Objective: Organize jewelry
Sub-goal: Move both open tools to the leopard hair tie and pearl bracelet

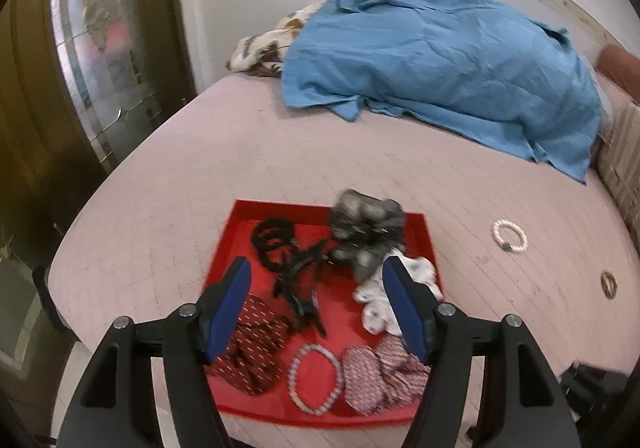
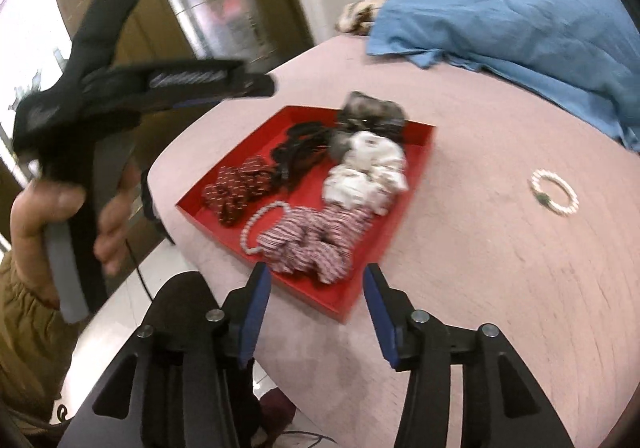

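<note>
My bed [image 1: 168,176] carries a red tray [image 1: 428,248], low centre of the left view, holding soft scrunchies, a black hair clip [image 1: 296,288] and a beaded bracelet [image 1: 314,378]. Outstanding: white bead bracelet [image 1: 509,237] at right, lying loose on the bed well apart from the tray, and a small gold ring [image 1: 609,284] below it. I judge the bracelet light, hard-beaded, likely to roll; pinch across one side of its loop. My left gripper [image 1: 316,304] and right gripper [image 2: 316,294] both stand parted, holding nothing.
</note>
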`<state>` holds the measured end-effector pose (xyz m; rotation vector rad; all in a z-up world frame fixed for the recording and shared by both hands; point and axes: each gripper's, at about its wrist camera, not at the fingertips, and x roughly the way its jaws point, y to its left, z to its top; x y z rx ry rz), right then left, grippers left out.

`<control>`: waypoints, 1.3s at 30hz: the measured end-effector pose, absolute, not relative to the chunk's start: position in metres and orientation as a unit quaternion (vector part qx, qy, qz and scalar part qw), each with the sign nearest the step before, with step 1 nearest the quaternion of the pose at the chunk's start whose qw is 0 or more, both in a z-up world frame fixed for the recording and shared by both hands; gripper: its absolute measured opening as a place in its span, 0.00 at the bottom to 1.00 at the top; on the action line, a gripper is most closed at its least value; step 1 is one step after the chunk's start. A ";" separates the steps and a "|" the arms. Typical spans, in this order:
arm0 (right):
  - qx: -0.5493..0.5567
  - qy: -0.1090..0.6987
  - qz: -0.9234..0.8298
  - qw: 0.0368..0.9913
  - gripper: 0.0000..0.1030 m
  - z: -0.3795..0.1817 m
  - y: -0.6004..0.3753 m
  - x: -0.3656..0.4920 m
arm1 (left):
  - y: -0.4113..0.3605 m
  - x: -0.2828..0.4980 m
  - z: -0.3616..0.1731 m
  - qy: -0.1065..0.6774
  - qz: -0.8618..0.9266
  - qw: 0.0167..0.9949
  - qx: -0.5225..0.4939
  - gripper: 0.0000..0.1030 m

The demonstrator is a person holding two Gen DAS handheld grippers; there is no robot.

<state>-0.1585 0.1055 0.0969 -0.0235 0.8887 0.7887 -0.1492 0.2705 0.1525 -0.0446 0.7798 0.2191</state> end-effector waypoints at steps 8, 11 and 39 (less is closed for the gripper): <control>0.020 0.421 0.328 0.845 0.54 0.096 0.061 -0.155 | 0.230 -0.157 0.150 0.388 0.085 0.917 0.019 0.66; 0.026 0.420 0.316 0.850 0.56 0.095 0.047 -0.154 | 0.220 -0.157 0.150 0.391 0.079 0.917 0.027 0.66; 0.117 0.412 0.117 0.896 0.64 0.070 -0.158 -0.091 | 0.144 -0.118 0.117 0.450 0.020 0.892 0.034 0.67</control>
